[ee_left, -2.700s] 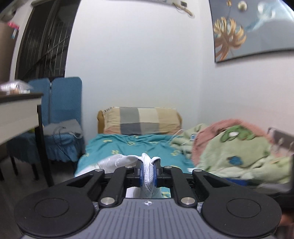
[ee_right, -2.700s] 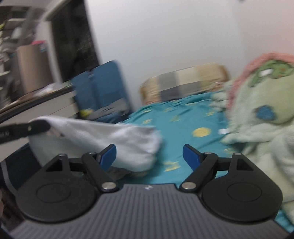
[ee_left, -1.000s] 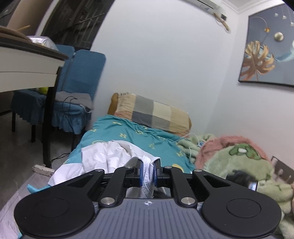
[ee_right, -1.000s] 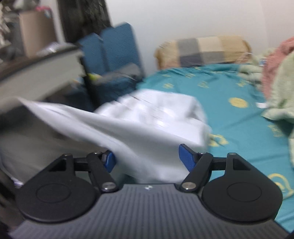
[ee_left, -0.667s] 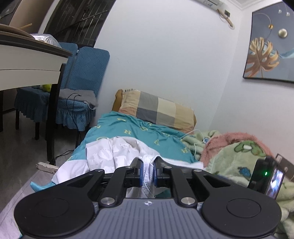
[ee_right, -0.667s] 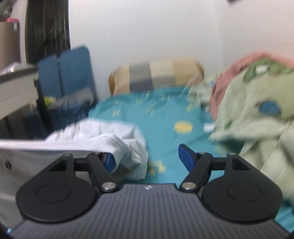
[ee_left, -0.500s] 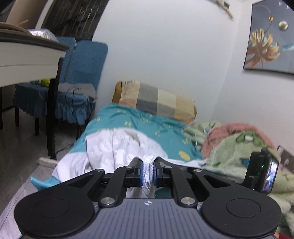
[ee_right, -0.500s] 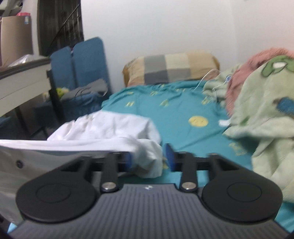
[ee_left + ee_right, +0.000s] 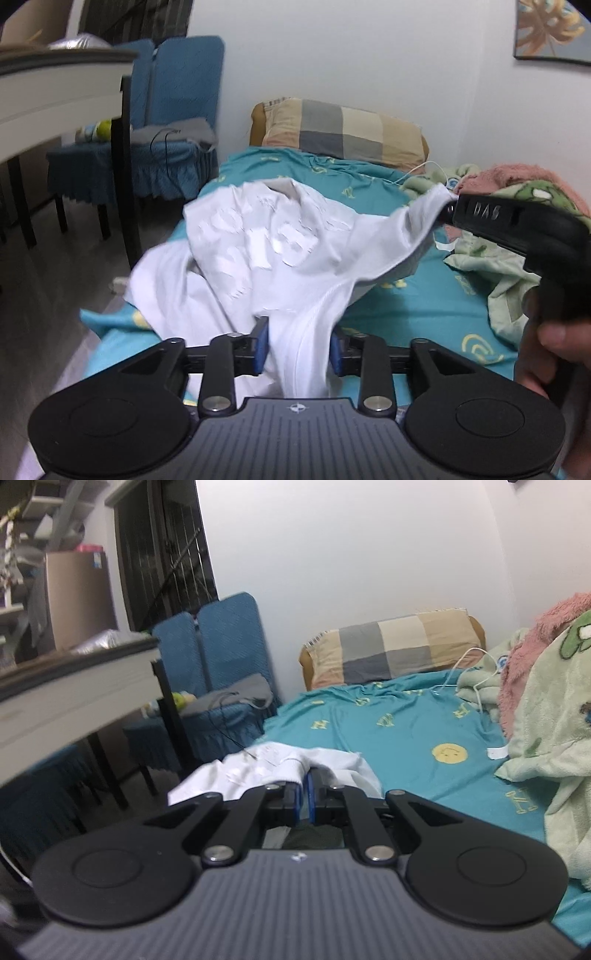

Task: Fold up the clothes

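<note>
A white shirt (image 9: pixel 273 251) with pale lettering hangs stretched over the teal bed sheet (image 9: pixel 417 310). My left gripper (image 9: pixel 298 349) has its jaws partly apart, with a bunch of the shirt hanging between the blue pads. My right gripper (image 9: pixel 305 797) is shut on an edge of the shirt (image 9: pixel 277 766). In the left wrist view the right gripper (image 9: pixel 448 210) holds the shirt's far corner up at the right.
A checked pillow (image 9: pixel 343 133) lies at the head of the bed. A green and pink blanket (image 9: pixel 546 701) is heaped along the right. A blue chair (image 9: pixel 166 122) and a white desk (image 9: pixel 55 96) stand at the left.
My left gripper's jaws have opened from a tight pinch on the shirt. My right gripper has closed on the shirt's edge and lifted it to the right, spreading the cloth.
</note>
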A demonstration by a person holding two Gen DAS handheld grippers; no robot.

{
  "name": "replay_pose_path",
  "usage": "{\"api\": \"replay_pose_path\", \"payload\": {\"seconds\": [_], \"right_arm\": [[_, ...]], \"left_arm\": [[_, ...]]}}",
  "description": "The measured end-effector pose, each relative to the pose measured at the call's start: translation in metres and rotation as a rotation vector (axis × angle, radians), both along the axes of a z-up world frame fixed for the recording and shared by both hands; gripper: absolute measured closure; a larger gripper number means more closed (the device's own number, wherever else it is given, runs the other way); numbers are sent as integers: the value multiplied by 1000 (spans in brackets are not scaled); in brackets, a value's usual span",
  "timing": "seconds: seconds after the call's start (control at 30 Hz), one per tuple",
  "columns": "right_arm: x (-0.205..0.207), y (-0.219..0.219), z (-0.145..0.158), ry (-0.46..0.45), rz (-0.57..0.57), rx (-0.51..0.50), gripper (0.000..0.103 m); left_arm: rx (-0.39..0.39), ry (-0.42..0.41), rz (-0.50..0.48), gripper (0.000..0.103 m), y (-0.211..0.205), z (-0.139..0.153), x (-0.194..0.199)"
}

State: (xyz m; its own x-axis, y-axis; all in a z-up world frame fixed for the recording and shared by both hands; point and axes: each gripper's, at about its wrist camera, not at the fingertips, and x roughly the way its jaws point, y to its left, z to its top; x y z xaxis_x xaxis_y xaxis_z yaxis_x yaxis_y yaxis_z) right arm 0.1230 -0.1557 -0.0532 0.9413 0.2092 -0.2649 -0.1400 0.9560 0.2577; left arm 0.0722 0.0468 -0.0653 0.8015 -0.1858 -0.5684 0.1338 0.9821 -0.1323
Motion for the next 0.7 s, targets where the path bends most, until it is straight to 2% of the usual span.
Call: {"api": "replay_pose_path", "payload": {"seconds": [0.1, 0.2, 0.33, 0.43, 0.57, 0.7], "right_arm": [[-6, 4, 5, -32, 5, -4, 97], [-11, 2, 10, -63, -13, 7, 97], [-13, -10, 11, -83, -82, 14, 97], [-9, -21, 7, -75, -158, -8, 97], [6, -28, -13, 20, -204, -65, 97], [31, -21, -54, 243, -183, -171, 95]], "left_arm": [[-35, -14, 112, 57, -14, -9, 4], [-89, -10, 244, 56, -24, -23, 7], [-45, 71, 332, 56, -36, -49, -2], [-18, 132, 380, 55, -27, -58, -9], [-80, 58, 499, 64, -1, -39, -18], [-132, 25, 569, 81, 17, -30, -18]]}}
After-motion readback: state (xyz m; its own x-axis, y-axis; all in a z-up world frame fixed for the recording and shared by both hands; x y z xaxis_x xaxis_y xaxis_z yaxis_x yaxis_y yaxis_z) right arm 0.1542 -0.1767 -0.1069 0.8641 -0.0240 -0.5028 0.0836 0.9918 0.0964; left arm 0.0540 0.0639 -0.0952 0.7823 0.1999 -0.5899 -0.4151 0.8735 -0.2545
